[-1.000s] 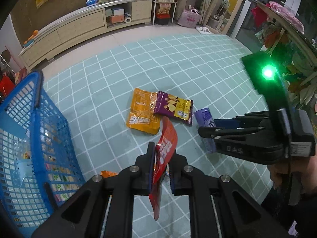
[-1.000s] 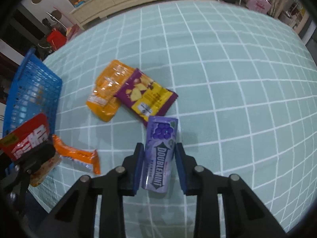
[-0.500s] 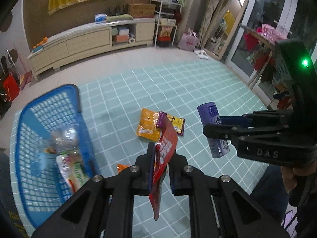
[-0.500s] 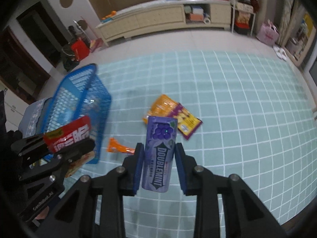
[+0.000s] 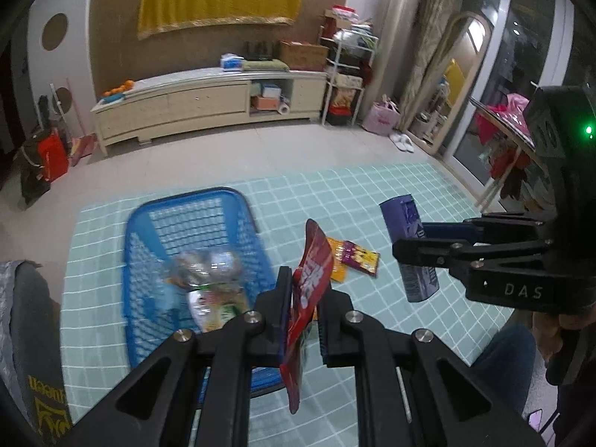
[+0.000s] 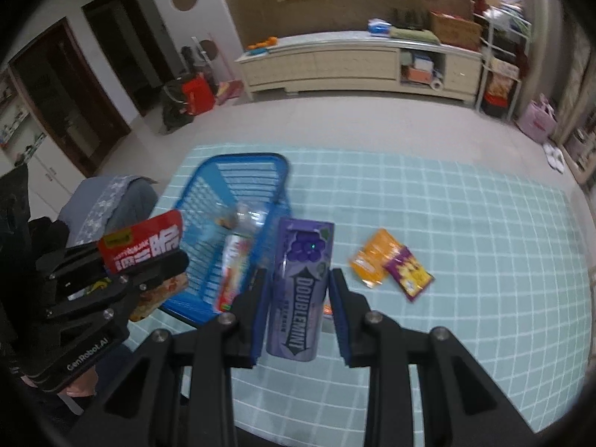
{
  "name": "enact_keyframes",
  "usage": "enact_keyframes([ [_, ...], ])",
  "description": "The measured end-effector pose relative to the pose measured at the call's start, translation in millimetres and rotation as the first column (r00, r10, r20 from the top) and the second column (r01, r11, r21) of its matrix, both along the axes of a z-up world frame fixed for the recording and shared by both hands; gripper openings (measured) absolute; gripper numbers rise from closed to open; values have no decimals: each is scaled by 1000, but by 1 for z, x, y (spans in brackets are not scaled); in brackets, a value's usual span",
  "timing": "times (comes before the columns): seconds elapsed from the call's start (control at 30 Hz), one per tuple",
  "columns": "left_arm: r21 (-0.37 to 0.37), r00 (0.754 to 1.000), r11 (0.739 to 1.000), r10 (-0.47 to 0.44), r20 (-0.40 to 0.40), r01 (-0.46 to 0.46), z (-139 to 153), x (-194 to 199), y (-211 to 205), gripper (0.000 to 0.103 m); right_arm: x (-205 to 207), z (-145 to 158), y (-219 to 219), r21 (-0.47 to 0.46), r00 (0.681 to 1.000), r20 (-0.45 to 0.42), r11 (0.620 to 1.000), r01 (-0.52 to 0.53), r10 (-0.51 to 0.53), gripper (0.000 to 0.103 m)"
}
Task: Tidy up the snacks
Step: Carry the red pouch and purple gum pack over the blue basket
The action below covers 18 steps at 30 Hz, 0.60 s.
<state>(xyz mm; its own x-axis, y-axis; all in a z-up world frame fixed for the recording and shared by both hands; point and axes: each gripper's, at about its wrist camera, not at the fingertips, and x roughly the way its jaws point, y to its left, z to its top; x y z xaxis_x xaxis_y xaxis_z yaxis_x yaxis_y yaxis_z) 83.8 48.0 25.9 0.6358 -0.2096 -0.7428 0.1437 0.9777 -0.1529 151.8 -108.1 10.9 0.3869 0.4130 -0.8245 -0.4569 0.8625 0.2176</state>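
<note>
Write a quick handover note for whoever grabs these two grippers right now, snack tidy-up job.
Left gripper: shut on the red snack packet, held in the air beside the basket.
Right gripper: shut on the purple Doublemint pack, also held in the air.
Blue basket: on the teal mat, with some snacks already inside.
Left on the mat: orange packet and purple-yellow packet, overlapping.
Next, probably: drop both held items into the basket, then collect those two.

Teal checked mat point(image 5: 372, 193) (beige sideboard point(image 5: 193, 104))
</note>
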Motion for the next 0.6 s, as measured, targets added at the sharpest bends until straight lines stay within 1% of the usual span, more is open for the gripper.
enact_keyframes([
  [0.2,13,998,998,61,-3,-60,4,-13,39,11,-2,-13,40,28,997,-41,997,-65,66,36],
  [0.47,6,991,991,131,-23,-131,-7,-27,83,11,2,-39,89,64,983,-136,992,-113,121,36],
  [0.6,-5,987,988,155,-45,-156,-16,-28,101,11,3,-55,115,61,975,-172,990,-129,137,36],
])
